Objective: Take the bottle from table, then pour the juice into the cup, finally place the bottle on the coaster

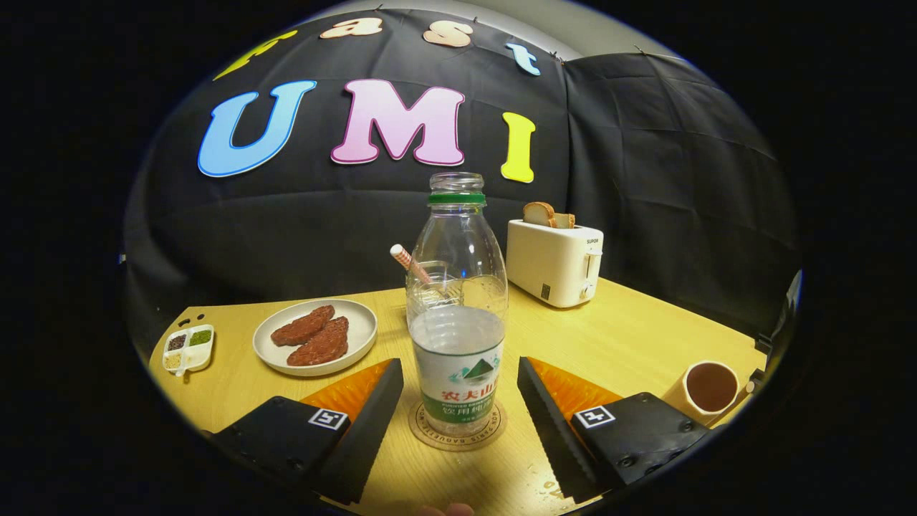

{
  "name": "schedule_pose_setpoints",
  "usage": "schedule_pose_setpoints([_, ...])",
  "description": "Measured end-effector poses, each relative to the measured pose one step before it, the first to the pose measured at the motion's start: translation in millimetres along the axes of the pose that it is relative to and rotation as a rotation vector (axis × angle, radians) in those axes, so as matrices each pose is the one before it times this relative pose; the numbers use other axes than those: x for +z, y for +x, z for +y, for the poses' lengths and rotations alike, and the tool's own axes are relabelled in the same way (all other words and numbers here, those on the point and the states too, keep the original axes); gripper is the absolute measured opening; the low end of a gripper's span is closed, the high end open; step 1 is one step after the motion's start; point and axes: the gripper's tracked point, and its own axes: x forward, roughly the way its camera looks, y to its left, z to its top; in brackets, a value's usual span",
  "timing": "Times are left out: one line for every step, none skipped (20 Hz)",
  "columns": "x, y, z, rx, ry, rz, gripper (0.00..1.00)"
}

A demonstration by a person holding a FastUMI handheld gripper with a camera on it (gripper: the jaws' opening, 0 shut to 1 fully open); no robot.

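My gripper (pixel 458 401) stands wide open around a clear plastic bottle (pixel 457 308) with a green neck ring, upright on a round cork coaster (pixel 457 430) at lower centre of the frame.

Neither of my fingers touches the uncapped bottle; there is a gap on each side and I have hold of nothing. Behind the bottle a clear glass cup (pixel 433 287) holds a red-striped straw (pixel 408 262). At lower right sits a tan mug (pixel 708 390). A white plate (pixel 315 337) with two brown patties lies at left on the wooden table (pixel 630 337), a small white condiment dish (pixel 188 349) beyond it, and a cream toaster (pixel 555 261) with bread right of centre.
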Motion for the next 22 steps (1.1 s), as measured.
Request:
schedule_pose_setpoints([-1.0,-8.75,0.51,0.00401,-0.00098,0.00164,0.99])
schedule_pose_setpoints([-0.25,-8.36,-0.34,0.00151,-0.00236,-0.00012,0.99])
schedule_pose_setpoints([0.22,-8.79,-0.96,-0.00079,-0.0013,-0.00133,0.99])
schedule_pose_setpoints([0.03,-7.38,-1.94,0.00214,0.00353,0.0002,0.98])
schedule_pose_setpoints([-0.15,-8.94,0.96,0.01068,0.01034,0.00336,0.99])
schedule_pose_setpoints([0.92,-8.13,1.82,0.01253,0.00795,-0.00001,0.98])
schedule_pose_setpoints([0.69,-9.14,1.52,0.01188,0.00129,0.00028,0.99])
schedule_pose_setpoints([0.0,-9.4,0.49,0.00747,-0.00557,0.00227,0.98])
schedule_pose_setpoints([0.54,-8.87,-1.68,0.00602,-0.0106,0.00245,0.98])
schedule_pose_setpoints([2.76,-11.0,-2.84,0.00654,-0.00064,-0.00356,0.98])
schedule_pose_setpoints([3.24,-8.86,0.32,0.01291,0.00303,-0.00569,0.99])
schedule_pose_setpoints([1.74,-9.55,1.31,0.01137,-0.00103,-0.0038,0.98])
schedule_pose_setpoints([2.9,-8.92,1.62,0.01263,-0.00466,-0.00311,0.98])
schedule_pose_setpoints([2.46,-8.49,1.16,0.01376,-0.01077,-0.00133,0.98])
schedule_pose_setpoints([2.88,-7.91,0.36,0.00962,-0.00964,0.00045,0.98])
schedule_pose_setpoints([3.38,-8.18,0.43,0.01409,-0.00497,-0.00253,0.98])
schedule_pose_setpoints([4.43,-8.86,1.43,0.01148,-0.00077,-0.00356,0.98])
schedule_pose_setpoints([5.39,-6.77,0.69,0.01365,0.00483,-0.00795,0.98])
schedule_pose_setpoints([5.78,-6.86,2.45,0.01353,0.00807,-0.00673,0.98])
schedule_pose_setpoints([5.49,-6.62,3.39,0.01833,0.00747,-0.00552,0.98])
schedule_pose_setpoints([6.97,-5.05,4.16,0.01851,0.00115,-0.00535,0.98])
schedule_pose_setpoints([5.46,-5.02,2.46,0.01742,-0.00839,-0.004,0.98])
